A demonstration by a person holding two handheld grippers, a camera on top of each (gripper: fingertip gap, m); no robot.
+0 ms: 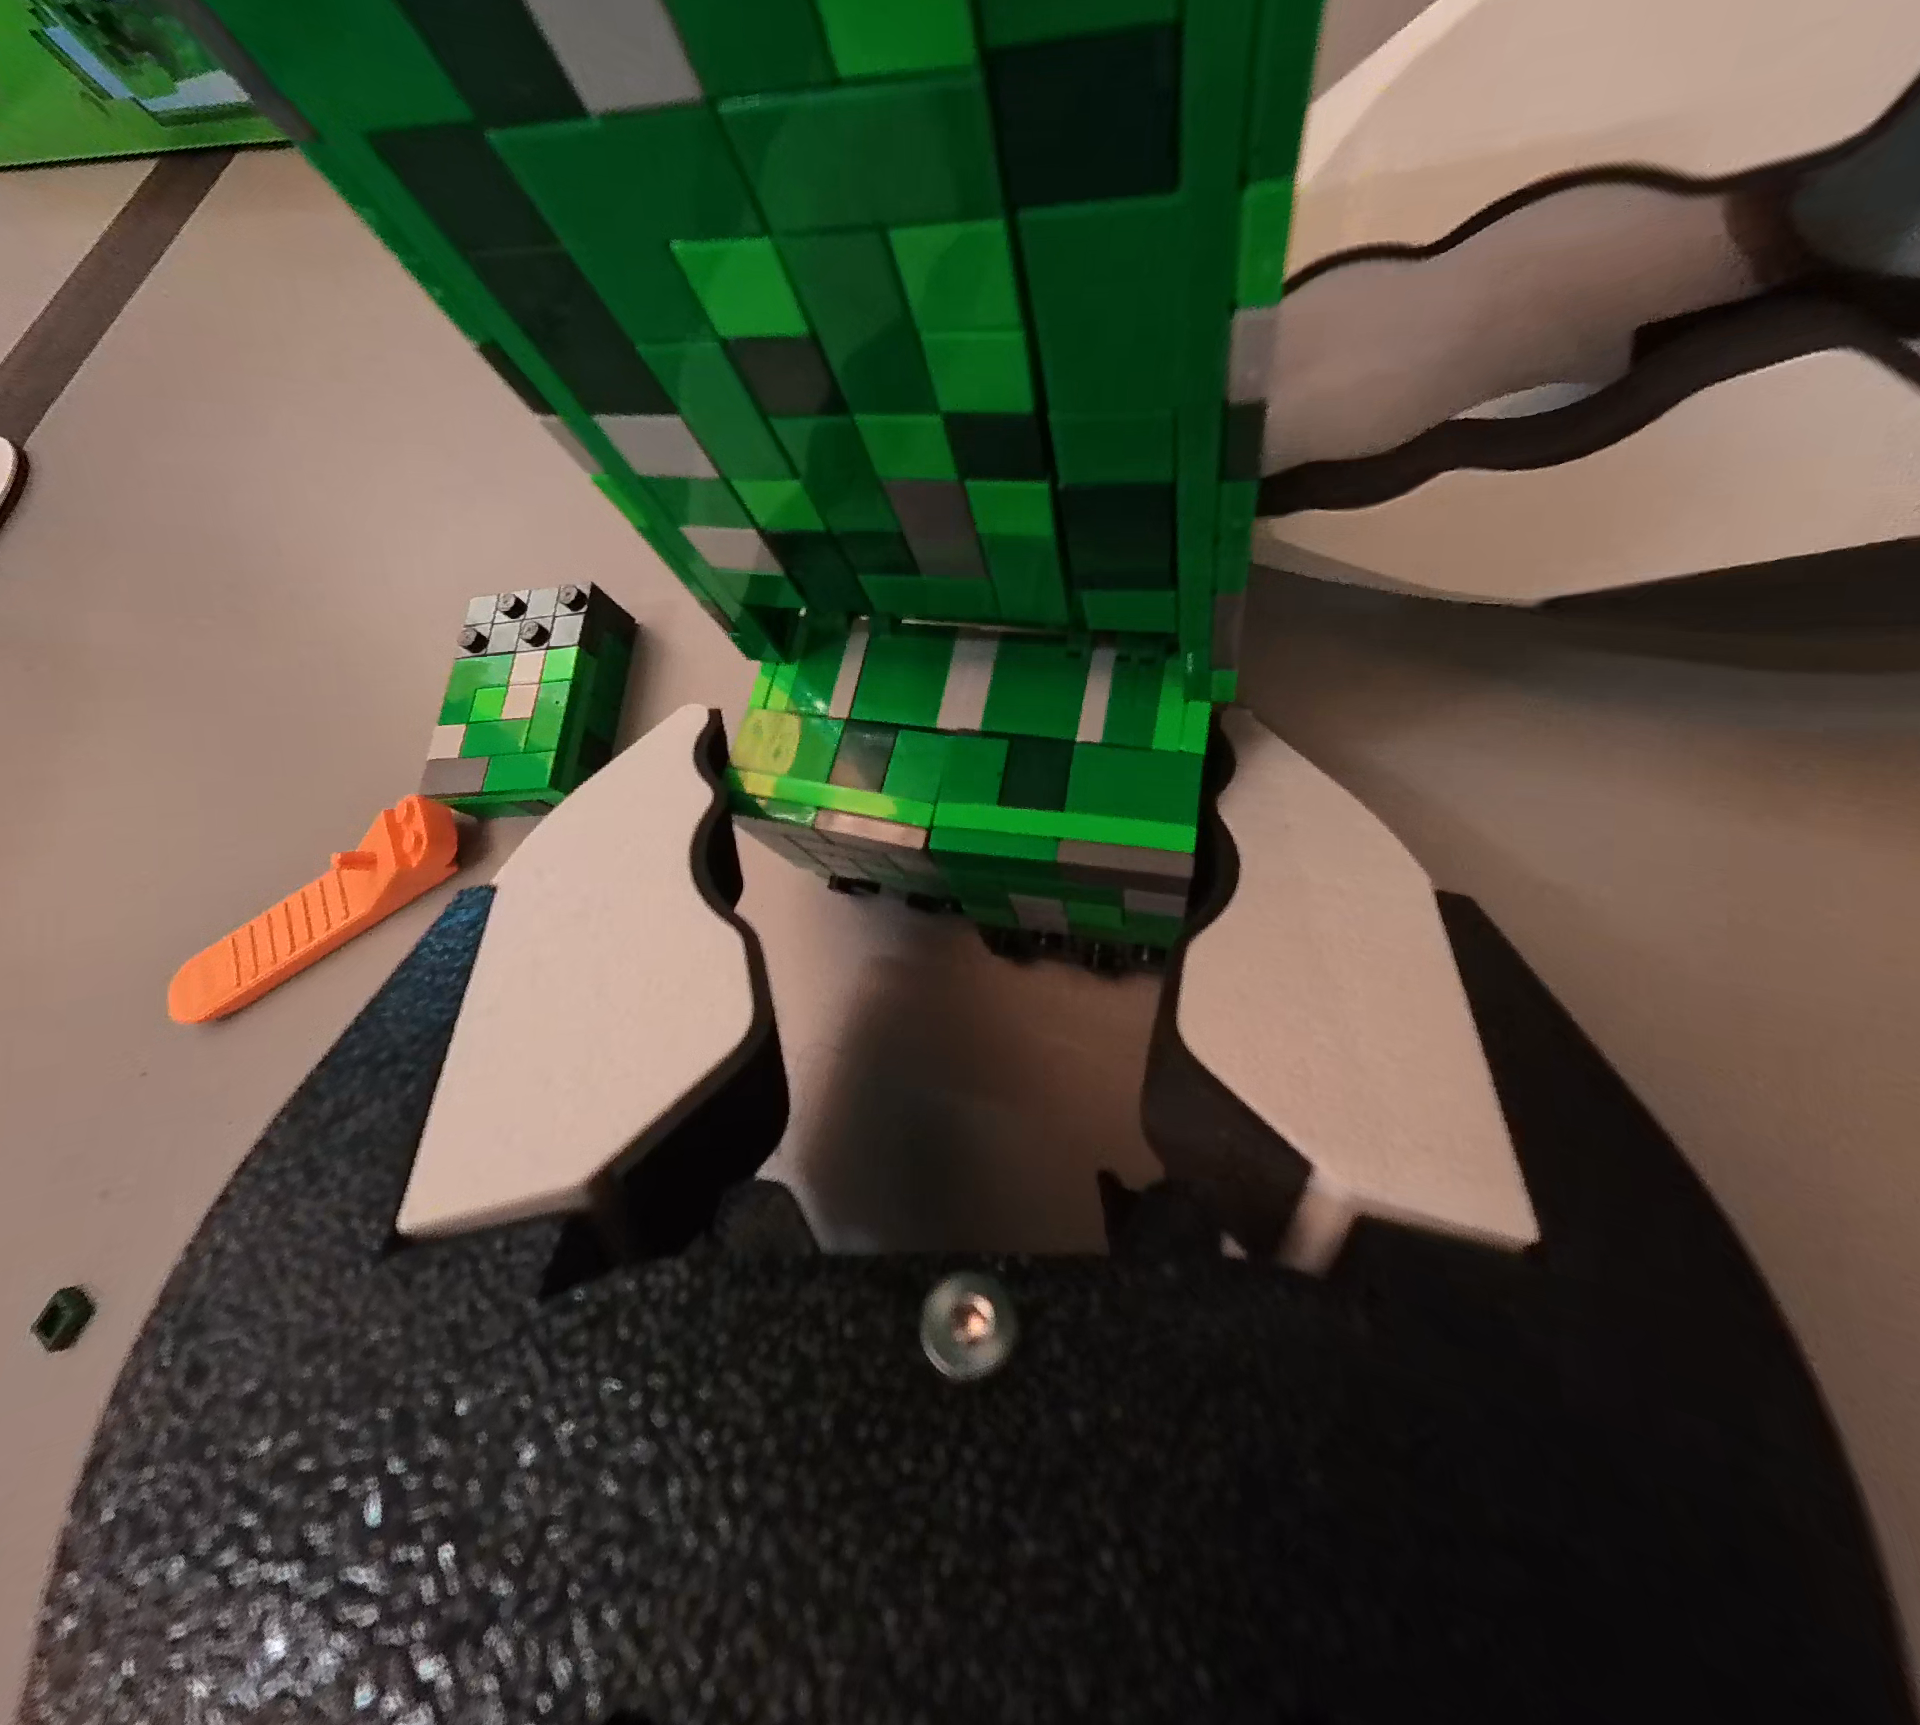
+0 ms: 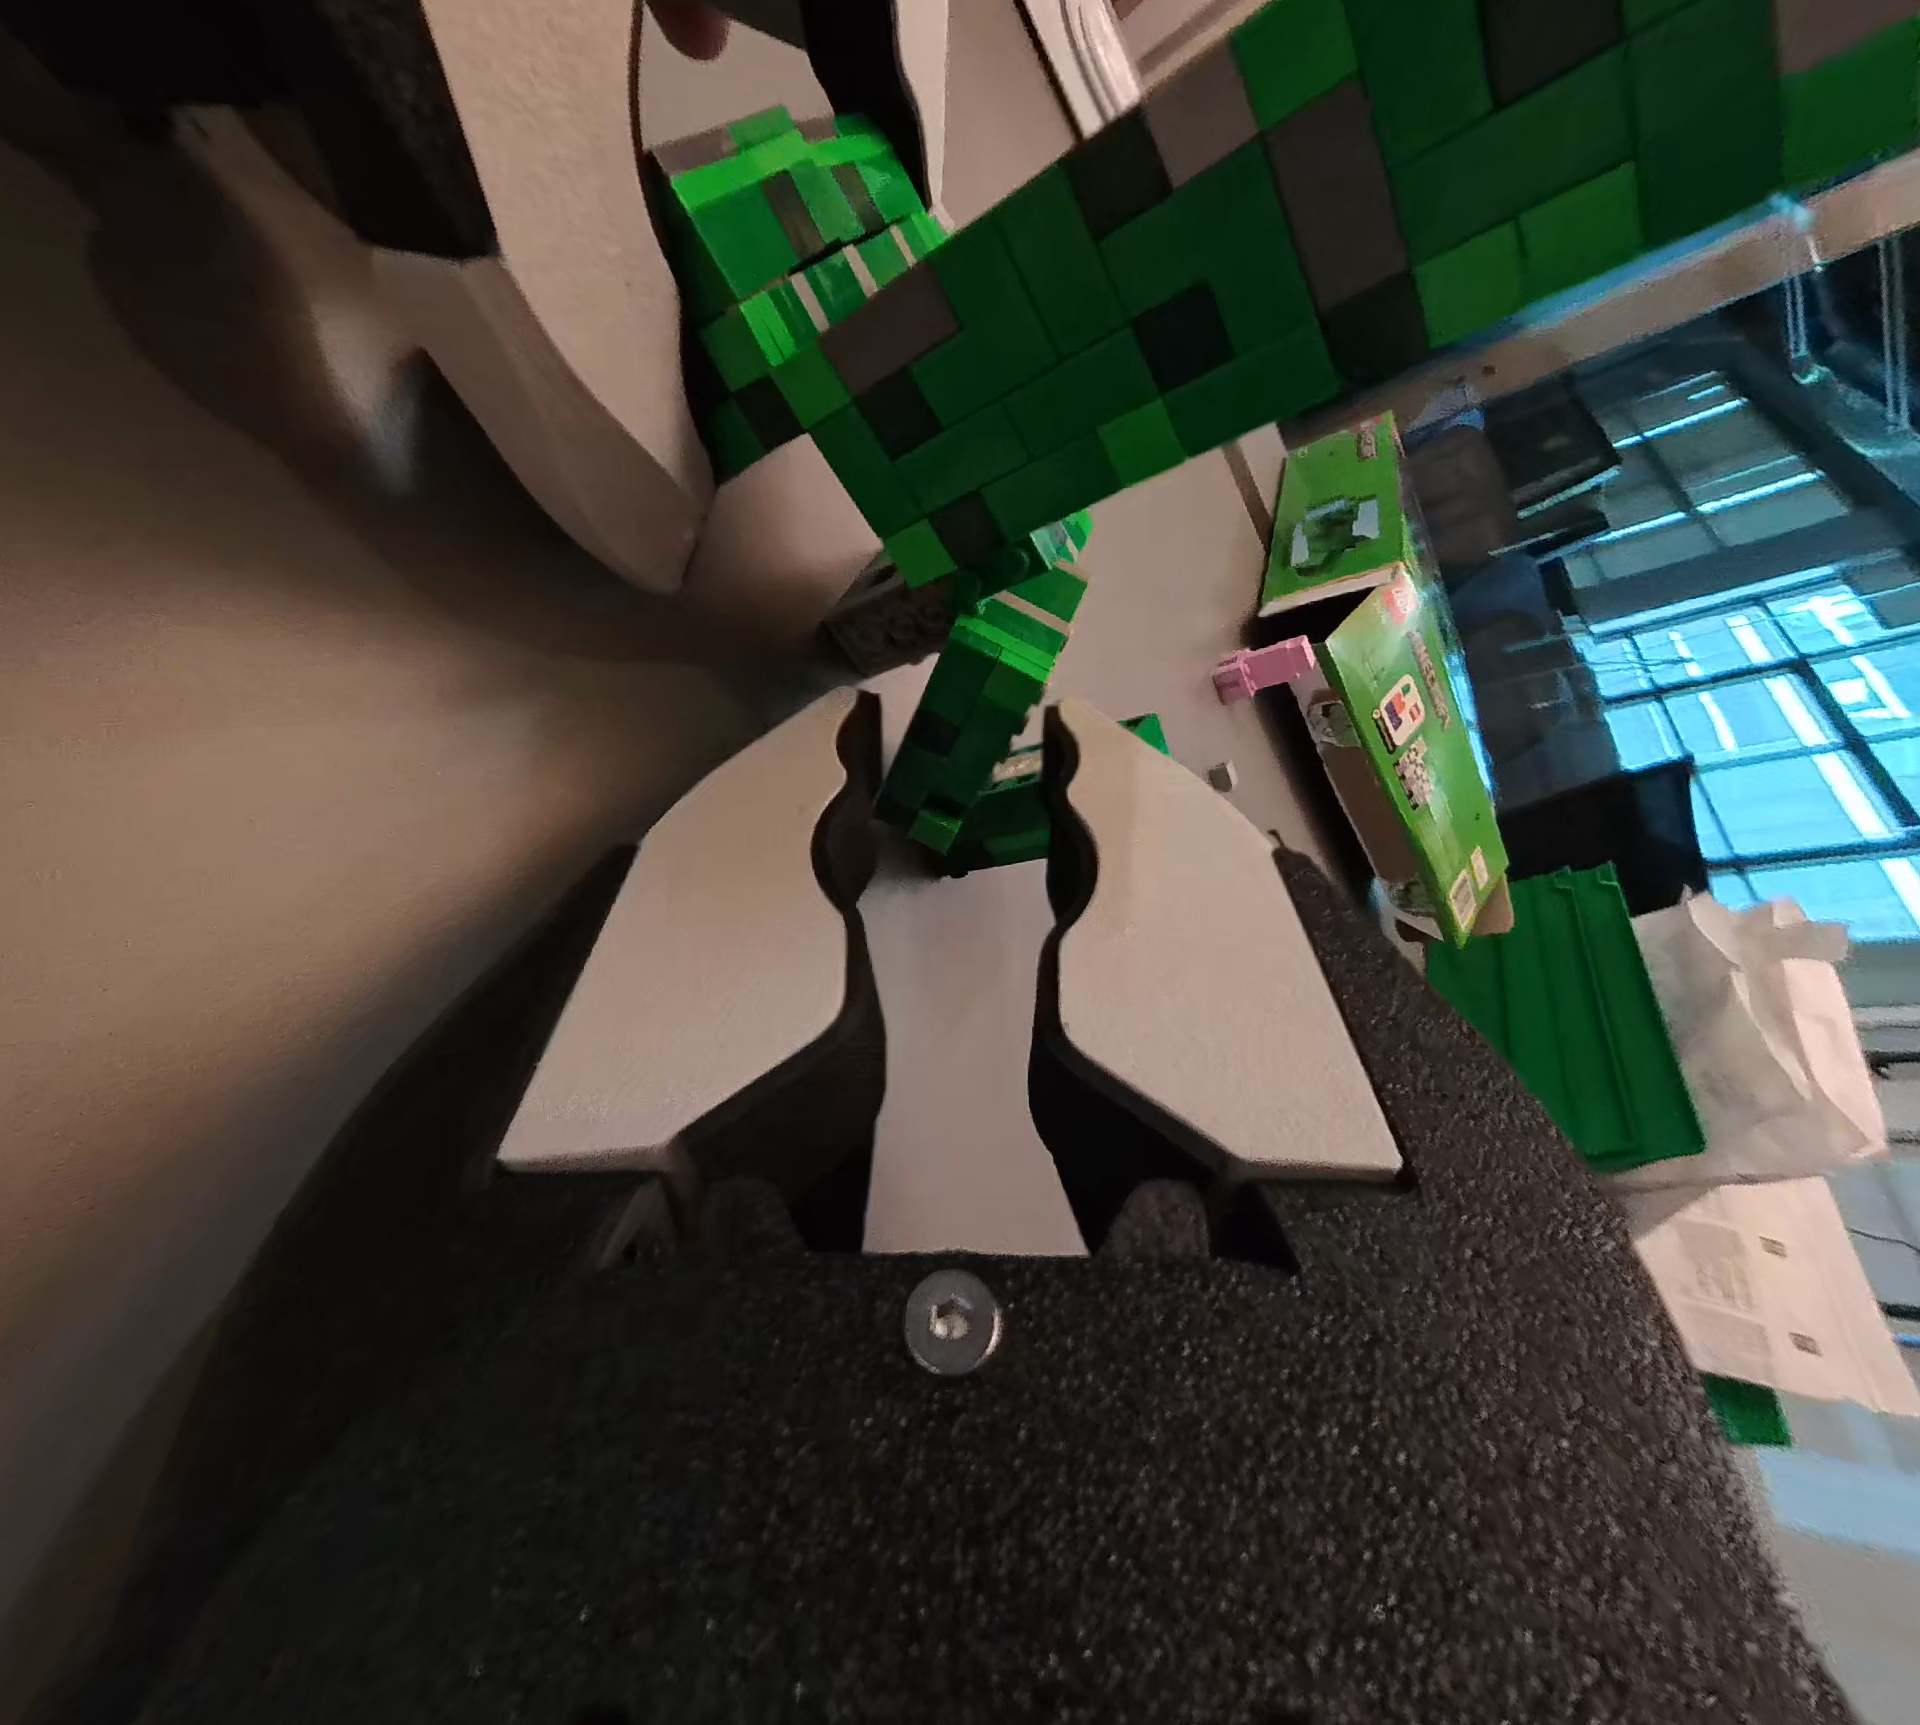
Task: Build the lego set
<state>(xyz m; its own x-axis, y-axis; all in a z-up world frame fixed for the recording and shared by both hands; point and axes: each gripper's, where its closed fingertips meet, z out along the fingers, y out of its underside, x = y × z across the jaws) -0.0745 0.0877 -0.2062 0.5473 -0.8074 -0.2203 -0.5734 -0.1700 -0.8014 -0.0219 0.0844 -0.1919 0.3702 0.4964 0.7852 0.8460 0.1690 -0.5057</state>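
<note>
1. Tongs on the left [image 1: 966, 802] were closed on one green foot block [image 1: 966, 782] at the bottom of the tall green model [image 1: 831, 273], with a finger on each side of it.
2. Tongs on the right [image 2: 961, 776] were closed on another green foot block [image 2: 971, 719] at the same end of the model.
3. The model was held above the pale surface [image 1: 260, 532], leaning over, and it looked mostly built, with its long body covered in green, dark and grey tiles.
4. One small green foot piece [image 1: 525, 704] lay loose on the surface, so I think it was not yet put on.
5. An orange brick tool [image 1: 312, 917] lay just beside that loose piece.
6. The left tongs pointed up along the body, and the right tongs came in from the side.
7. Green boxes [image 2: 1392, 709] and a small pink piece [image 2: 1262, 669] sat farther off.
</note>
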